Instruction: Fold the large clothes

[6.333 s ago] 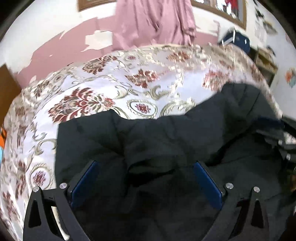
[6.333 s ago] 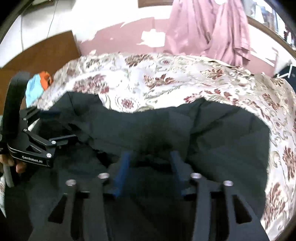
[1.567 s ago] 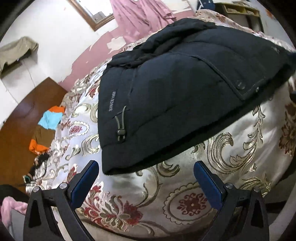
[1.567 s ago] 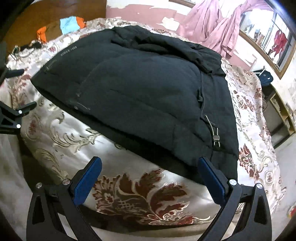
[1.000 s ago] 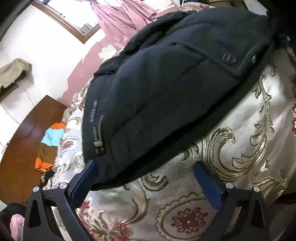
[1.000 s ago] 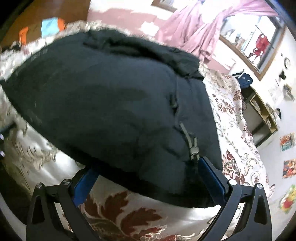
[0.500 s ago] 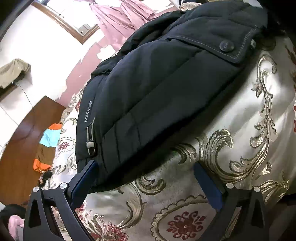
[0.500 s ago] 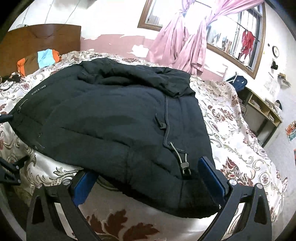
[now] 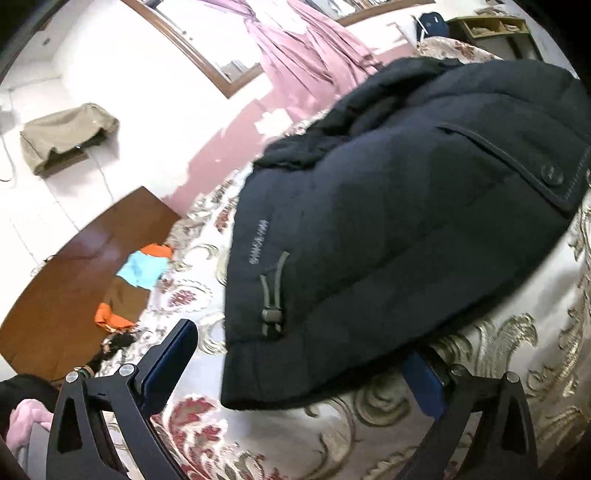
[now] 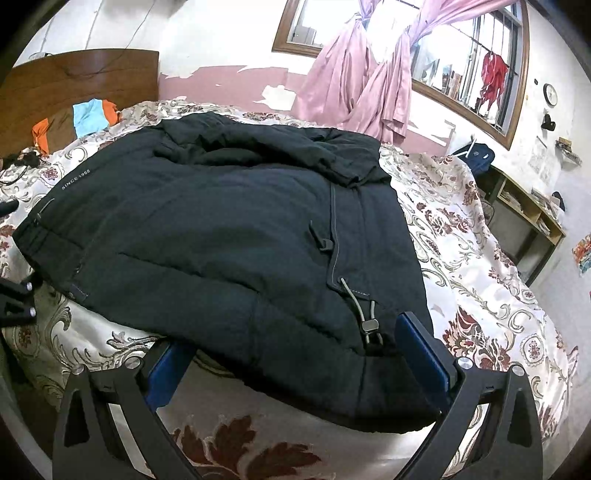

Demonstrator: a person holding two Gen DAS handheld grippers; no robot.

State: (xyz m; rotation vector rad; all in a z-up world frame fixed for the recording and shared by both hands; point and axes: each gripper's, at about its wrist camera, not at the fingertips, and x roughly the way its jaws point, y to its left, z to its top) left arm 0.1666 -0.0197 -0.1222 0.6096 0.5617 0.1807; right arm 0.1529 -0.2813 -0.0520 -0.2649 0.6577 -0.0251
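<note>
Jacket (image 10: 229, 236) lies folded into a thick bundle on the bed (image 10: 480, 280), while left gripper (image 9: 301, 363) and right gripper (image 10: 295, 358) are both spread wide at its near hem, so probably one more fold is left.

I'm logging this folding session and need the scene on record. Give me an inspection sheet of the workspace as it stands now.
Surface: bed with floral bedspread, wrinkled.
Job's things: dark padded jacket lying folded on the bed, hem toward the cameras, drawcord toggle near its right corner.
Clutter: orange, blue and brown clothes by the wooden headboard.
Grippers: left gripper open, at the jacket's hem corner; right gripper open, hem between its fingers.
Cables: thin wire on the wall above the headboard.
Surroundings: pink curtains, barred window, peeling pink wall, shelf unit.
</note>
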